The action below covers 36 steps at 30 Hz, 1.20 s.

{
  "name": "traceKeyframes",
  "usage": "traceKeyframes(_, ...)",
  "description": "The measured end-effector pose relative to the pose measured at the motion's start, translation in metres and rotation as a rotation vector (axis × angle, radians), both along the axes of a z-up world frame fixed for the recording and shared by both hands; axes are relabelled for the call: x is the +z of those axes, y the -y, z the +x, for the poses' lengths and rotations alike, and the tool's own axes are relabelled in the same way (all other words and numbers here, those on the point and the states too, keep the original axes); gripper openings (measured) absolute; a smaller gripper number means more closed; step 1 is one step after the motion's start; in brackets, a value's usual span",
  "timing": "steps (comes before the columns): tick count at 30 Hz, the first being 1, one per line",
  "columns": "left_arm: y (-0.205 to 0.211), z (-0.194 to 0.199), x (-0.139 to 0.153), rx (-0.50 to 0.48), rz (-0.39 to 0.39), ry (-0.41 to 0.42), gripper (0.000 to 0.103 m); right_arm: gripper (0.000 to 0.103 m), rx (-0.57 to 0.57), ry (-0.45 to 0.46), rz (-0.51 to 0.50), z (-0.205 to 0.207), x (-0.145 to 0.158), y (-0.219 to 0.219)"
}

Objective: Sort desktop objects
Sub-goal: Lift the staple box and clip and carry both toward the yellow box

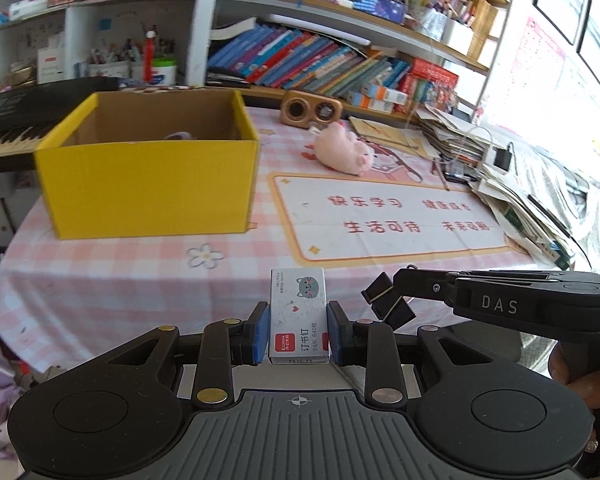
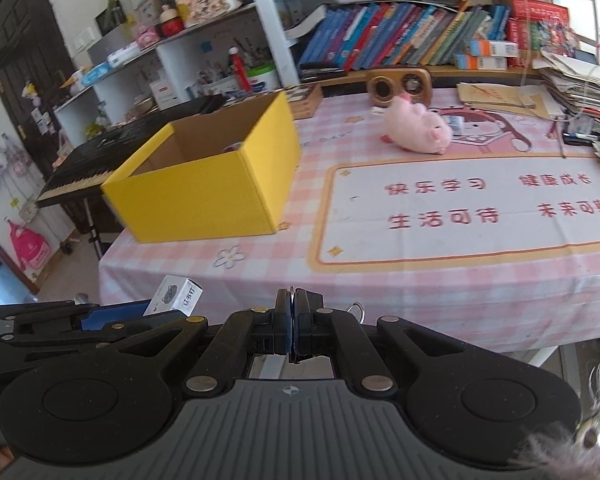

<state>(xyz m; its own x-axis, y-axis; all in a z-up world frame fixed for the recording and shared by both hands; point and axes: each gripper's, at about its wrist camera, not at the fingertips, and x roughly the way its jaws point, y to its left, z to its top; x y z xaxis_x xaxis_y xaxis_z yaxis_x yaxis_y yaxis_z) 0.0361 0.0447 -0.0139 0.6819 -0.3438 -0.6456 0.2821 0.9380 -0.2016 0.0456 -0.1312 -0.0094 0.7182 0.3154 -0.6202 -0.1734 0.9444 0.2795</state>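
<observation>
Left wrist view: a staple box (image 1: 298,314) is clamped in the left gripper (image 1: 298,330), binder clips (image 1: 388,300) in the right gripper (image 1: 396,284); carriage to the yellow box (image 1: 148,188) ahead-left seems required next.

A home study: crammed bookshelves (image 1: 320,60), keyboard piano (image 2: 100,160), plush pig (image 1: 342,152)

Cloth (image 1: 140,272) bare from near edge to box (image 1: 148,188); mat (image 1: 388,216) at centre right also bare. Box open-topped, upper left. Pig (image 1: 342,150) and speaker (image 1: 311,107) behind mat. Paper stacks (image 1: 516,184) block right edge.
</observation>
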Motion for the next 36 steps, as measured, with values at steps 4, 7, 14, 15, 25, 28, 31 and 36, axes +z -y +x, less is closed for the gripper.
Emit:
traceKeyframes(4,-0.018,-0.008,0.0,0.045,0.001,0.0,0.028,0.002,0.046,0.0,-0.002,-0.001,0.0,-0.019)
traceKeyframes(7,-0.031,-0.013,-0.001,0.079,0.0,-0.004,0.028,0.002,0.081,-0.004,-0.002,-0.001,0.0,-0.032)
traceKeyframes(14,-0.052,-0.021,0.0,0.146,0.0,-0.005,0.028,0.002,0.161,0.006,-0.009,0.0,0.001,-0.06)
traceKeyframes(15,-0.055,-0.022,0.0,0.154,-0.001,-0.004,0.028,0.002,0.169,0.005,-0.01,0.001,0.001,-0.064)
traceKeyframes(25,-0.069,-0.021,0.0,0.206,-0.016,-0.005,0.028,0.002,0.232,0.002,-0.027,0.011,0.002,-0.08)
traceKeyframes(28,-0.069,-0.018,-0.001,0.212,-0.018,-0.009,0.028,0.002,0.242,0.001,-0.029,0.015,0.002,-0.081)
traceKeyframes(31,-0.07,-0.013,-0.002,0.217,-0.016,-0.01,0.028,0.002,0.247,0.009,-0.028,0.021,0.002,-0.082)
traceKeyframes(36,-0.074,0.001,0.003,0.234,0.007,0.011,0.028,0.002,0.251,0.059,-0.011,0.037,0.009,-0.082)
